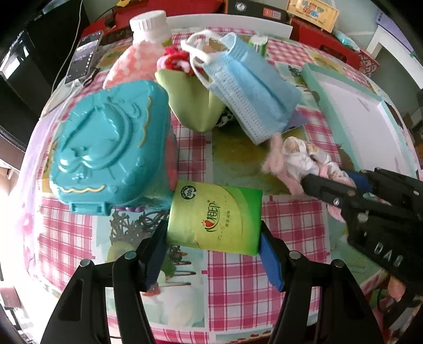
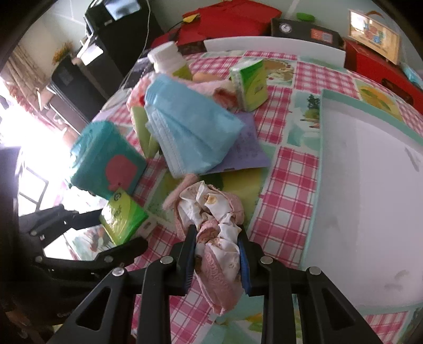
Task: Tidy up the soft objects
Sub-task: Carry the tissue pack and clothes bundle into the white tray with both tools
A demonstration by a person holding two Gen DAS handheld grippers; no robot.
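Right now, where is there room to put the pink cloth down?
The white tray on the right is bare inside. Some checked tablecloth shows between that tray and the blue masks. Behind, it is crowded: masks, teal case, white-capped bottle and the upright green tissue pack. The right gripper holds the pink cloth.

Pink checked tablecloth point(image 2: 285, 185), black cabinet point(image 2: 116, 31) behind, pale wall point(image 2: 66, 16), bright window glare point(image 2: 10, 132) at left

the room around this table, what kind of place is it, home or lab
Most likely a lived-in home. The table wears a pink checked tablecloth printed with pictures, household clutter such as a phone on a cable and a white-capped bottle sits on it, and red boxes are stacked behind.
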